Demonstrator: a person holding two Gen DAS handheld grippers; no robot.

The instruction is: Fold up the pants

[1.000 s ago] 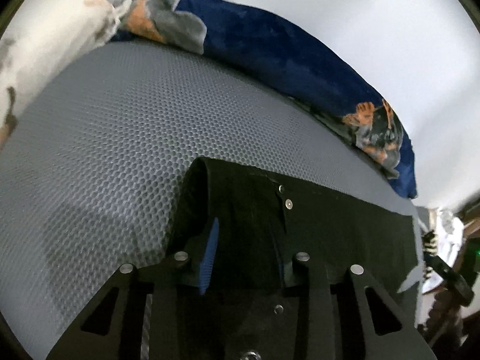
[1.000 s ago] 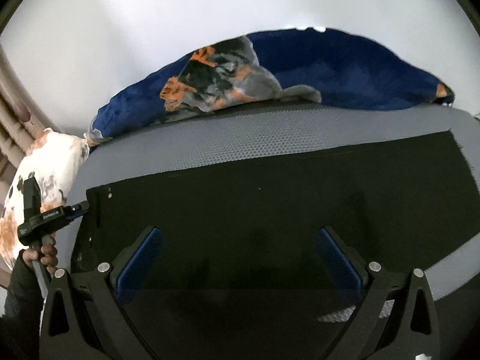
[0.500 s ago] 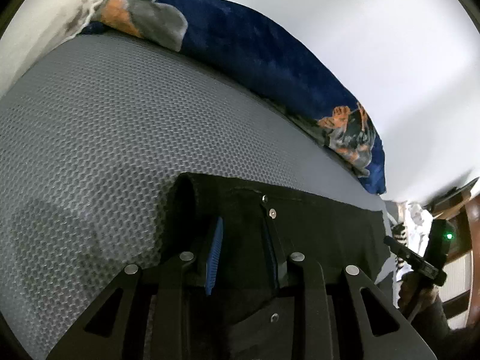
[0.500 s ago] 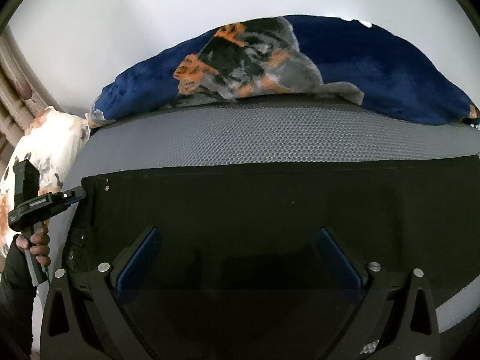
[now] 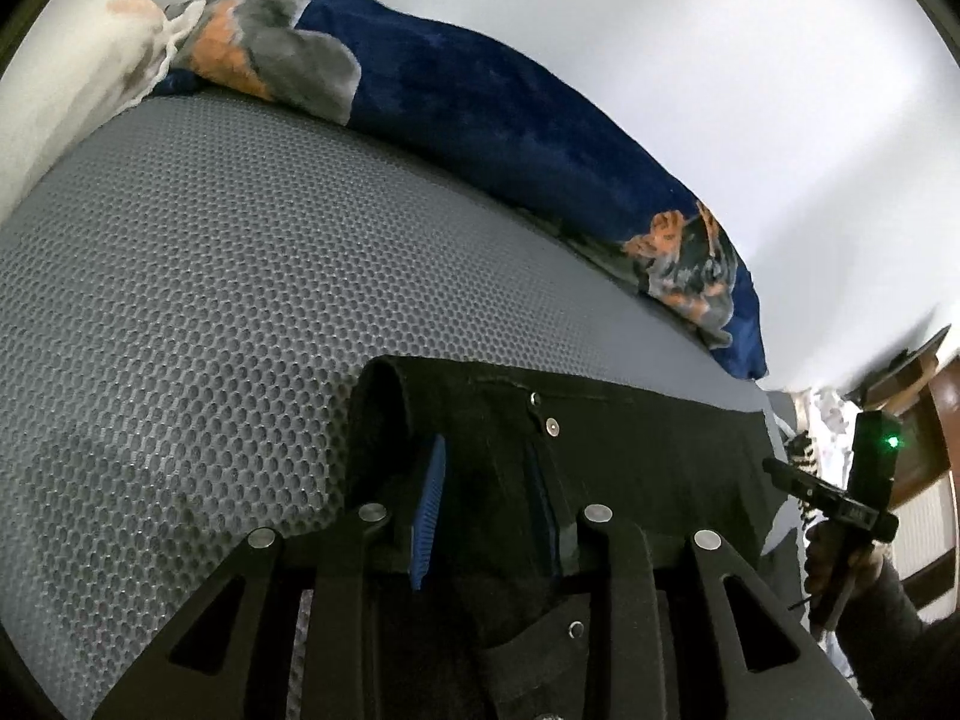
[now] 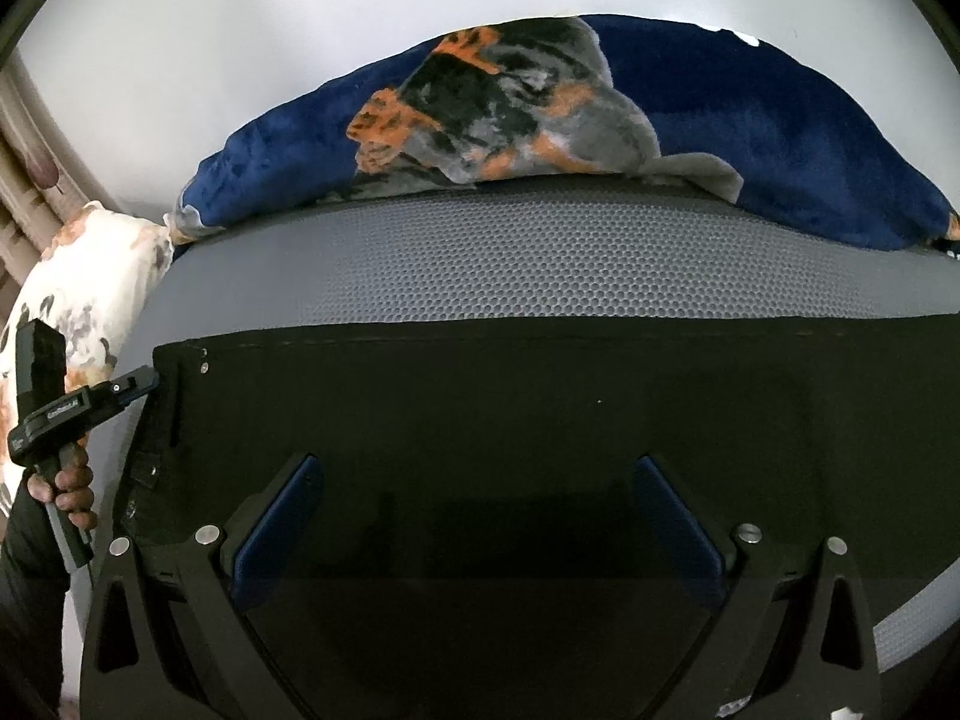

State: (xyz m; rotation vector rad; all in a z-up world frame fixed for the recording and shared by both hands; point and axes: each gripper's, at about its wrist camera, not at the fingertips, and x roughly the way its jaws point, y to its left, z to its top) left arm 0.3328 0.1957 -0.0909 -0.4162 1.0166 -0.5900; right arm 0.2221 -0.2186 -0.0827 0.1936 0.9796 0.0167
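Black pants [image 6: 510, 402] lie spread flat across a grey honeycomb mattress [image 6: 540, 264]. In the left wrist view the waistband end with its metal buttons [image 5: 543, 414] sits between my fingers. My left gripper [image 5: 492, 510] is shut on the waistband of the pants [image 5: 630, 450]. In the right wrist view it shows at the far left edge of the pants, held in a hand [image 6: 135, 387]. My right gripper [image 6: 474, 516] is open, its blue pads wide apart over the middle of the pants. It also shows in the left wrist view at the right [image 5: 840, 498].
A dark blue blanket with orange and grey print [image 6: 570, 120] is bunched along the far edge of the mattress against a white wall. A white floral pillow [image 6: 84, 276] lies at the left end. Wooden furniture [image 5: 936, 414] stands beyond the right end.
The left gripper has tilted slightly, with the waistband still pinched. The right gripper has shifted over the pants and stays open. The pants lie slightly flatter.
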